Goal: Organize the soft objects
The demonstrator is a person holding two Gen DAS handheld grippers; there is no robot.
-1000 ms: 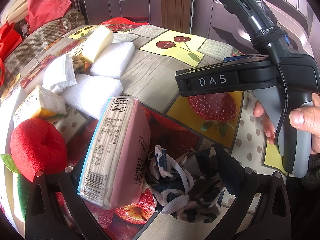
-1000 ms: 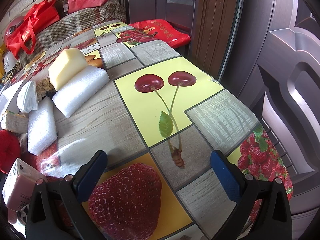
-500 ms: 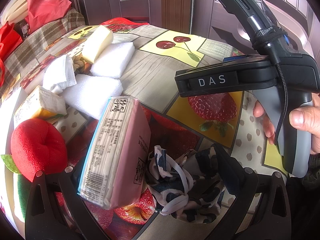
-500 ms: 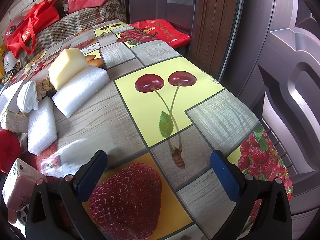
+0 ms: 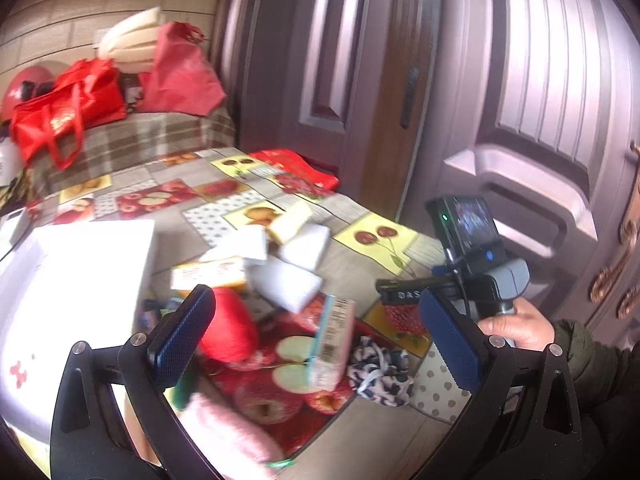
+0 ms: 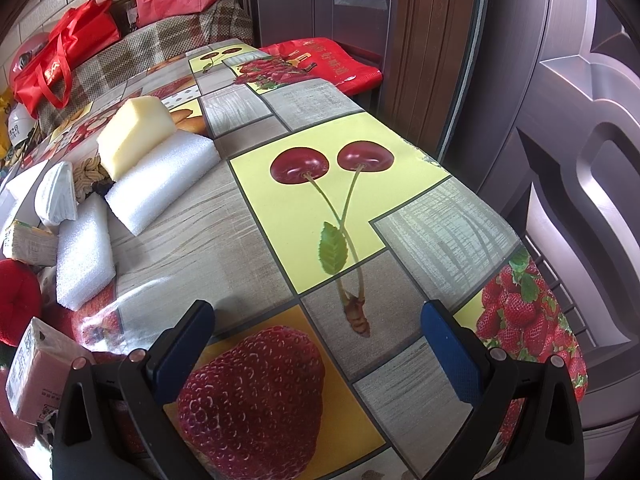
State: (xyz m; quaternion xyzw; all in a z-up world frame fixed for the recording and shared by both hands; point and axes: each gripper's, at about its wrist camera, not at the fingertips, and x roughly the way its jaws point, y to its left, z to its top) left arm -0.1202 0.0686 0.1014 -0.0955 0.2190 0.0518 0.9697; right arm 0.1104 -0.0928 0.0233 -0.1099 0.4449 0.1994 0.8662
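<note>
My left gripper (image 5: 320, 340) is open and empty, raised above the pile of soft things. Below it lie a pink tissue pack (image 5: 334, 344), a red plush apple (image 5: 230, 326), a black-and-white patterned cloth (image 5: 380, 368), a pink fluffy item (image 5: 228, 436), white foam blocks (image 5: 286, 282) and a yellow sponge (image 5: 290, 220). My right gripper (image 6: 318, 344) is open and empty over the strawberry print of the tablecloth (image 6: 340, 184). In its view the foam blocks (image 6: 160, 184), yellow sponge (image 6: 134, 132), red apple (image 6: 18, 296) and tissue pack (image 6: 36, 372) lie to the left.
A white box (image 5: 76, 280) stands at the left of the table. The other hand holds the right gripper's handle (image 5: 480, 280) at the table's right edge. Red bags (image 5: 68, 104) sit on a plaid-covered surface behind. A door (image 6: 580, 160) is close on the right.
My left gripper has pulled up and back from the tissue pack and cloth, so the whole pile and the white box show now. The right gripper has not moved.
</note>
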